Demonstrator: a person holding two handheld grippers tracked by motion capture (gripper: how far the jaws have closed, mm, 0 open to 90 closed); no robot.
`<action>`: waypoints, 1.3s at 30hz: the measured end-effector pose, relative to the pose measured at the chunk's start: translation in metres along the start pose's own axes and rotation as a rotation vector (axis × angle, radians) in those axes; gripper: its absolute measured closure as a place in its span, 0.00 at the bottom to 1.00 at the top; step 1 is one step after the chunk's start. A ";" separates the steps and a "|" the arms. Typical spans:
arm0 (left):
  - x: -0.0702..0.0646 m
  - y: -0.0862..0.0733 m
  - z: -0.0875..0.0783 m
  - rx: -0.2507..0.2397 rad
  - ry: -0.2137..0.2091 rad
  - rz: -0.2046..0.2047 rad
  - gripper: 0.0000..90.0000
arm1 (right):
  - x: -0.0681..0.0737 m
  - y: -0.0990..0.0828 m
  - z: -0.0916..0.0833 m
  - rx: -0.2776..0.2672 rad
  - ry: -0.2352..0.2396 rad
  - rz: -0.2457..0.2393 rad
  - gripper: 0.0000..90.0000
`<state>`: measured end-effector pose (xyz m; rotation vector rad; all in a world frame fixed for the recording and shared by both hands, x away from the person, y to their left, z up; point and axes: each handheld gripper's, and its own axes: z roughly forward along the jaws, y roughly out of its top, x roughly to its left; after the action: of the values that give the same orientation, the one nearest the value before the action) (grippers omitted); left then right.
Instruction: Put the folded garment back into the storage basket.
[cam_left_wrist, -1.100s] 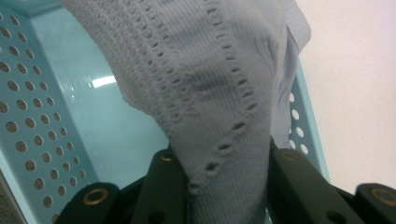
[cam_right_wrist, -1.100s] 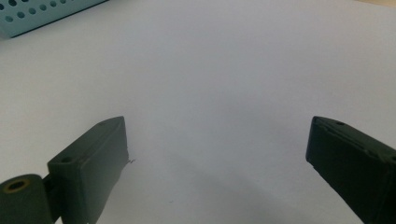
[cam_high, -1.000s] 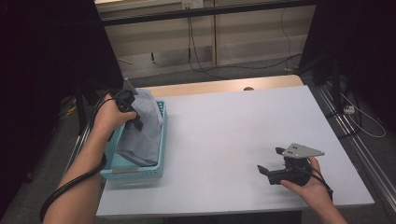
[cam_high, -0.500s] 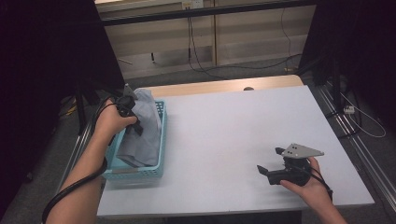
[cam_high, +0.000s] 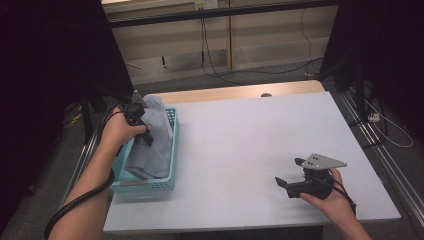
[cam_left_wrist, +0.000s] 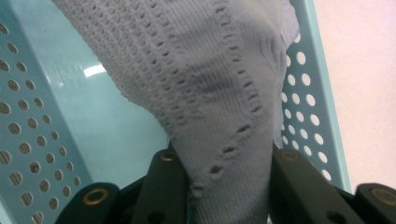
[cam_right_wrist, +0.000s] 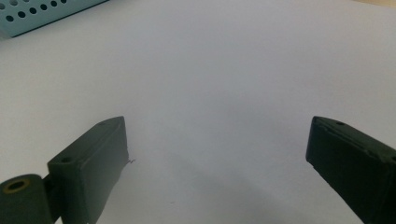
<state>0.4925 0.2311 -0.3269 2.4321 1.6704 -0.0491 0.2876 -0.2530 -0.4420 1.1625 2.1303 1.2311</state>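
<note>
Left gripper (cam_left_wrist: 224, 186): jaws clamped on a bunch of the grey knit cloth (cam_high: 152, 137), most of it apparently lying in the teal basket (cam_high: 172, 150). Lift straight up until the hem clears the rim. Right gripper (cam_high: 295, 182): jaws wide, resting on worktop (cam_high: 250, 140).

Left gripper (cam_high: 141, 131) with the grey knit cloth (cam_high: 152, 142) clamped between its jaws shifts slightly toward the near end of the blue basket (cam_high: 172, 150), lower in the high view than a second ago. Cloth's raised top edge sits a bit lower and nearer too, more of it bunching down inside the basket.
</note>
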 end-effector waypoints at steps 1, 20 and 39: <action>0.000 0.000 0.000 -0.001 0.003 0.000 0.83 | 0.000 0.000 0.000 -0.001 0.000 0.000 0.06; -0.005 -0.004 0.000 0.019 -0.007 -0.010 0.83 | 0.000 0.000 0.000 -0.003 0.000 0.000 0.06; -0.007 -0.007 0.001 0.029 -0.015 0.000 0.83 | 0.000 0.001 -0.001 -0.004 -0.001 -0.001 0.06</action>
<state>0.4841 0.2270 -0.3281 2.4471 1.6746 -0.0925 0.2872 -0.2531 -0.4407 1.1598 2.1265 1.2343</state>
